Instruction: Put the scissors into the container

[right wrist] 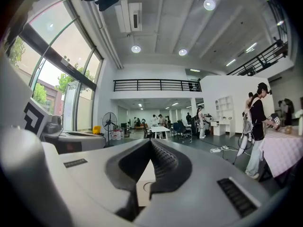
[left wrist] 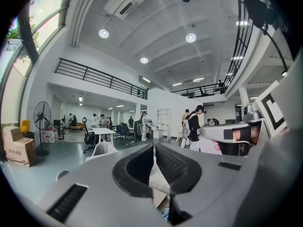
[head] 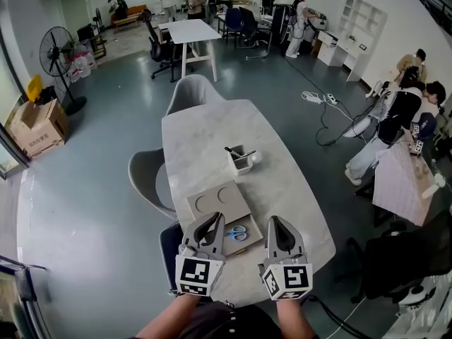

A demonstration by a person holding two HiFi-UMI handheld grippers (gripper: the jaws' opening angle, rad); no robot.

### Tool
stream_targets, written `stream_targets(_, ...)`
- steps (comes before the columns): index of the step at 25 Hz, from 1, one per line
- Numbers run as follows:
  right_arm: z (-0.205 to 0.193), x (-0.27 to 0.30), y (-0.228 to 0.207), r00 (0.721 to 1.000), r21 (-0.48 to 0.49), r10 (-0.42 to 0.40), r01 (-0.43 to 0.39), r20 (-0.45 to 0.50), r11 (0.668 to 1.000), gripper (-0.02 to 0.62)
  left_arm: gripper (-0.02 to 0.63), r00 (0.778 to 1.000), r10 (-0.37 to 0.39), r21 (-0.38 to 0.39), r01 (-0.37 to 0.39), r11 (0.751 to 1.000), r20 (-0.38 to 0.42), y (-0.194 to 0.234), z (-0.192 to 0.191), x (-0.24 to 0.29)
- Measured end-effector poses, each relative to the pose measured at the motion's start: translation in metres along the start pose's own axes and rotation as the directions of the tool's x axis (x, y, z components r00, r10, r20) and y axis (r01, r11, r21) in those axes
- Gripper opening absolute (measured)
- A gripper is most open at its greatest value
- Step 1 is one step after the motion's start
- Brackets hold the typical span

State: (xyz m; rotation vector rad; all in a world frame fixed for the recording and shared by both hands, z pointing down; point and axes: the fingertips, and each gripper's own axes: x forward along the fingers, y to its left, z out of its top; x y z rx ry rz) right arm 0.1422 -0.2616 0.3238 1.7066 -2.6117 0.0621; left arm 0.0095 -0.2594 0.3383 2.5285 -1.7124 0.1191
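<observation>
Scissors (head: 236,233) with blue handles lie flat on a tan board (head: 212,202), close to the table's near end. The container (head: 240,161), a small white square cup with dark pens in it, stands further along the table, beyond the board. My left gripper (head: 214,217) is held just left of the scissors, jaws shut and empty. At the scissors' right, my right gripper (head: 274,221) is also shut with nothing in it. In the left gripper view the jaws (left wrist: 154,145) meet at the tips, with a bit of blue handle (left wrist: 164,213) below. The right gripper view shows jaws (right wrist: 150,141) closed above the board (right wrist: 141,186).
The grey oval table (head: 205,136) has grey chairs at its far end (head: 192,90) and left side (head: 147,179). The board has two round recesses (head: 217,199). People sit at the right by a checked cloth (head: 402,182). A fan (head: 58,55) and cartons (head: 39,126) stand far left.
</observation>
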Motion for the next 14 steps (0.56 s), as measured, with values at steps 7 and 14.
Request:
stream_targets(7,-0.0036,0.0049,0.0059,1.0,-0.004,0.014,-0.014,-0.009,1.0,-0.005,0.026,1.0,0.0,-0.001,0.0,1.0,0.0,0.0029,-0.002,0.0004)
stream_targets(14,-0.0018,0.0068,0.0109,1.0,-0.011,0.026,-0.026,-0.002,1.0,-0.005,0.026,1.0,0.001,-0.001,-0.001,1.0,-0.001,0.0037,-0.0024,-0.0004)
